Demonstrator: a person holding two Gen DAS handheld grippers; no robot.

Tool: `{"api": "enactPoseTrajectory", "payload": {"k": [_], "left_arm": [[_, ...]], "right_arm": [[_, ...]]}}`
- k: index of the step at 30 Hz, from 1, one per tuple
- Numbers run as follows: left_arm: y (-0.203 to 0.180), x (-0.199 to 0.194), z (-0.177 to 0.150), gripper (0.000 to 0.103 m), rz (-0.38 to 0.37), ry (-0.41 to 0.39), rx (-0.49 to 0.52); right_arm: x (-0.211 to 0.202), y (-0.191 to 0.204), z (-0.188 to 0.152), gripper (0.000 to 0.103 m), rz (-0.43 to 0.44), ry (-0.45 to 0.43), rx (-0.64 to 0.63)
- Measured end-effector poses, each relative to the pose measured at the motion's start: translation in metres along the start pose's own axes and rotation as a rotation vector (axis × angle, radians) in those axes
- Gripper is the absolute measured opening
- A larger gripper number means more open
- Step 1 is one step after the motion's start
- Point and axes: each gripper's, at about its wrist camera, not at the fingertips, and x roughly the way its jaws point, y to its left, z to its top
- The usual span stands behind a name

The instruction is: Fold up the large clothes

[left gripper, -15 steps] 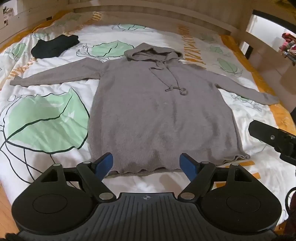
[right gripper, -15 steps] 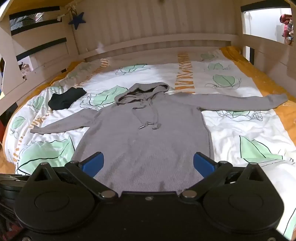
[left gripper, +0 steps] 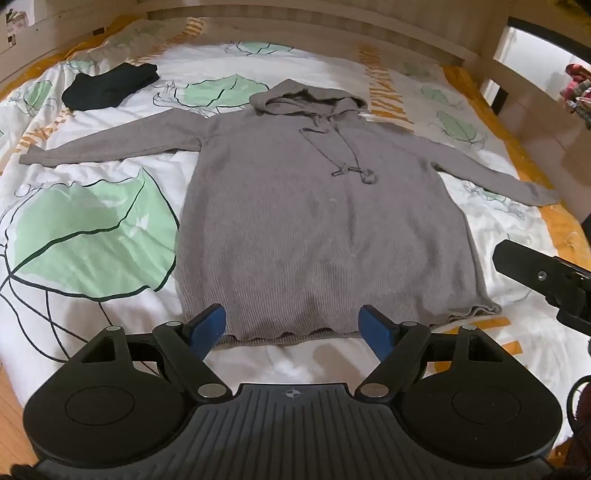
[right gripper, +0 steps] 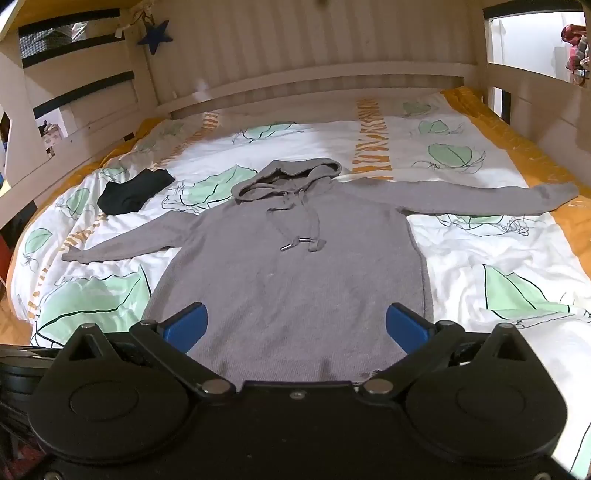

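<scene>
Still, neither gripper has shifted since half a second ago: my left gripper (left gripper: 291,326) and right gripper (right gripper: 295,323) hang wide and empty above the hem. The grey hoodie (left gripper: 317,229) lies flat, sleeves outspread, on the bedspread (left gripper: 92,236); folding not begun.

Black garment (left gripper: 110,90), blue star (right gripper: 156,36), leaf-print bedding (left gripper: 92,236)

I see a matt, ribbed-knit grey hoodie (left gripper: 317,229) on a smooth printed cotton-like bedsheet (left gripper: 92,236); bed frame (right gripper: 332,77) looks painted wood.
</scene>
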Motion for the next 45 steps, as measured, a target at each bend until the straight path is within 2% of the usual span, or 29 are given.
{"api": "enactPoseTrajectory", "payload": {"k": [29,45], "left_arm": [[0.003,0.002,0.002,0.078,0.007,0.01,-0.009],[0.009,0.012,0.006,0.078,0.026,0.045,-0.027]], "right_arm": [[0.005,0.008,0.002,0.102,0.023,0.014,-0.015],[0.021,0.012,0.003,0.102,0.054,0.058,-0.031]]}}
